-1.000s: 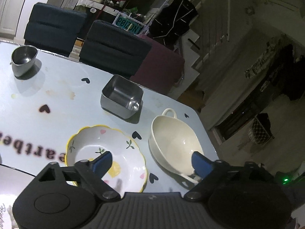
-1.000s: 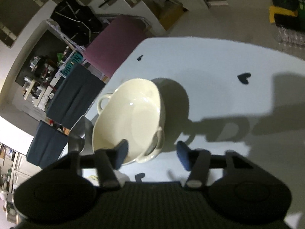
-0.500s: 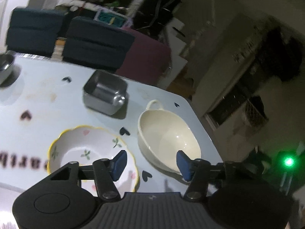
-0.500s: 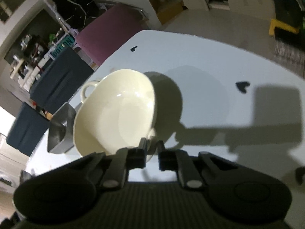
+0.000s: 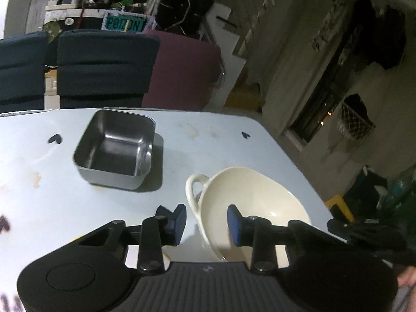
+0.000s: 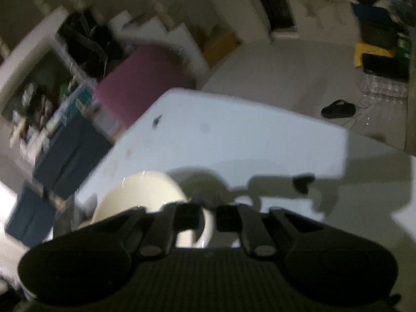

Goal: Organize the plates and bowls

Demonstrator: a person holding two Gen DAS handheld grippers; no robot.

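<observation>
My right jaws [image 6: 208, 218] are pinched tight on the near rim of the cream ceramic two-handled bowl [image 5: 249, 208], which sits near the right-hand corner of the pale blue desk [image 5: 202, 135]. My left jaws [image 5: 206, 219] have just been closing and now stand partly open astride the bowl's left wall, one pad outside and one over the hollow; I cannot see either pad pressing yet.

To do this well I judge I should seat the left pads fully down on the rim beside the loop handle before squeezing, then lift with both hands level so the glazed wall does not slip or tip.

The square stainless steel tin [image 5: 114, 145] stands just beyond, apart from the bowl, and I would keep the handle from knocking it. The desk edge is near on the right, with bare floor and a dark slipper [image 6: 338, 109] below. The right wrist view is blurred, so the exact hold there is hard to read
</observation>
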